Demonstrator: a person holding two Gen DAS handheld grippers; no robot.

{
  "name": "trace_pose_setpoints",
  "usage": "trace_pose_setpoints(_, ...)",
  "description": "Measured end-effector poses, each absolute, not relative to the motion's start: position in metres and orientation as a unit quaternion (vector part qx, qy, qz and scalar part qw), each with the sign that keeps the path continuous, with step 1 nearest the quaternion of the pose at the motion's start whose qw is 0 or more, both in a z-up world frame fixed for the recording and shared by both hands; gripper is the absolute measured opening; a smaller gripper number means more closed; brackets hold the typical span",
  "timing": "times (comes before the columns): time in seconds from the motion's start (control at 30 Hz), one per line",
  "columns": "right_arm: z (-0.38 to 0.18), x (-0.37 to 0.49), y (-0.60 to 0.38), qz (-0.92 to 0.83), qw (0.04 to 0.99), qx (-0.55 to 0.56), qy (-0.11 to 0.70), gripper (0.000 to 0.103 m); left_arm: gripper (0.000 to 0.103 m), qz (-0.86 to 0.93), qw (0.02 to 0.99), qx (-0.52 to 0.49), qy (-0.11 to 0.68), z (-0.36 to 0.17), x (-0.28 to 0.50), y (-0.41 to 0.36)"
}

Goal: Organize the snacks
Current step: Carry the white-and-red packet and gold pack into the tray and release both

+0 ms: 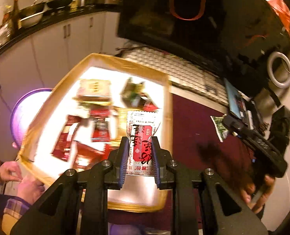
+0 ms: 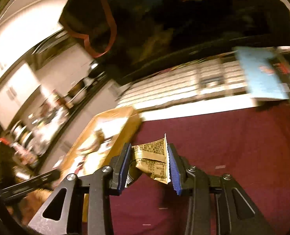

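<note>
Fingers (image 1: 156,156) pinch red-labelled packet (image 1: 142,143).

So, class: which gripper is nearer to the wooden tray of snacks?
Left. The left gripper holds a red-and-white packet right above the wooden tray. The right gripper holds a gold packet over the maroon tablecloth, beside the tray.

Left gripper (image 1: 140,146) is clamped tight on a packet (image 1: 142,137); right gripper (image 2: 149,160) pinches another packet (image 2: 152,160) (crumpled), jaws slightly wider.
</note>
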State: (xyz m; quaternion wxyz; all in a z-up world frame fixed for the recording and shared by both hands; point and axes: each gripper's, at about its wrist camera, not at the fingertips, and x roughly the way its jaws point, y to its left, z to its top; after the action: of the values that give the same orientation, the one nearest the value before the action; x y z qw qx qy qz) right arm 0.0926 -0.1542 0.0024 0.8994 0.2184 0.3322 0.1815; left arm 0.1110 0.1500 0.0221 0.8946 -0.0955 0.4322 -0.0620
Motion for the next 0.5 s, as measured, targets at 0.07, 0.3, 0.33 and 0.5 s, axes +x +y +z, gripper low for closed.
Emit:
trace_pose_setpoints(0.07, 0.009, 0.100, -0.129, 0.210, 0.890, 0.208, 0.346, 0.037, 0.020, -0.048, 0.894, -0.100, 0.434, 0.019, 0.114, 0.166)
trace_pose_setpoints(0.3, 0.025, 0.136, -0.035, 0.270, 0.870, 0.135, 0.390, 0.037, 0.020, -0.014, 0.887, -0.134, 0.441, 0.005, 0.136, 0.208)
trace_pose_setpoints(0.33, 0.025, 0.140, -0.028, 0.273, 0.868, 0.131, 0.394, 0.037, 0.020, -0.009, 0.887, -0.139, 0.441, 0.003, 0.139, 0.213)
trace_pose_setpoints(0.5, 0.012, 0.163, 0.020, 0.247, 0.868, 0.077, 0.423, 0.037, 0.020, -0.001, 0.877, -0.161, 0.452, -0.012, 0.145, 0.229)
